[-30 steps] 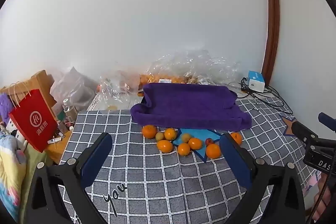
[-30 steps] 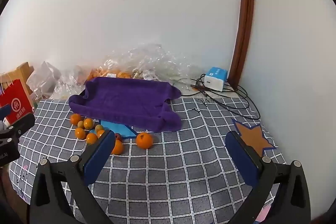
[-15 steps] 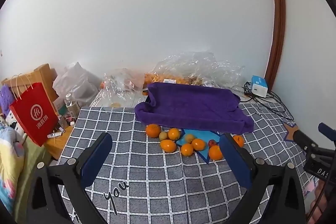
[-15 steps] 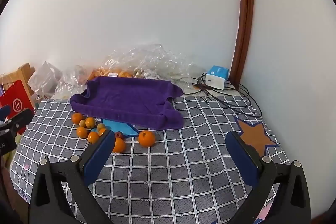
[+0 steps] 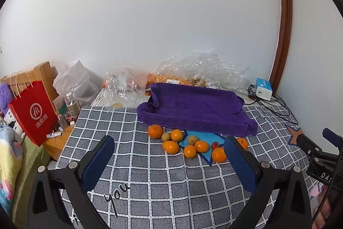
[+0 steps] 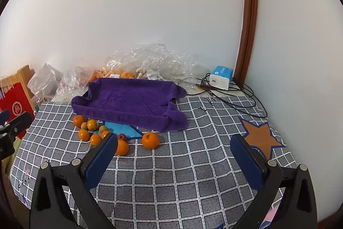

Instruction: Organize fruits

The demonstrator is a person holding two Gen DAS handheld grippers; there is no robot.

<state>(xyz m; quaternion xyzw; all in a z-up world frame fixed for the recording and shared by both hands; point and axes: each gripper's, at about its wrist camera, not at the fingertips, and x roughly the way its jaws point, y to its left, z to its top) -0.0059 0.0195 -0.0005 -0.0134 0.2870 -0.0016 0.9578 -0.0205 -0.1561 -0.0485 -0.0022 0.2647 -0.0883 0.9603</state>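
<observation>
On the checked bedspread, just in front of the purple towel, lie seven oranges, two greenish fruits and one small red fruit. Round fruit may roll off when nudged. Left gripper and right gripper both hang wide apart, empty.

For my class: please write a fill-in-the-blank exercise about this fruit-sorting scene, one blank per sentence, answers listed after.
1. The fruits lie in front of a towel coloured ____.
2. Both the left gripper and the right gripper are ____.
3. The paper bag is coloured ____.
Answers: purple; open; red
</observation>
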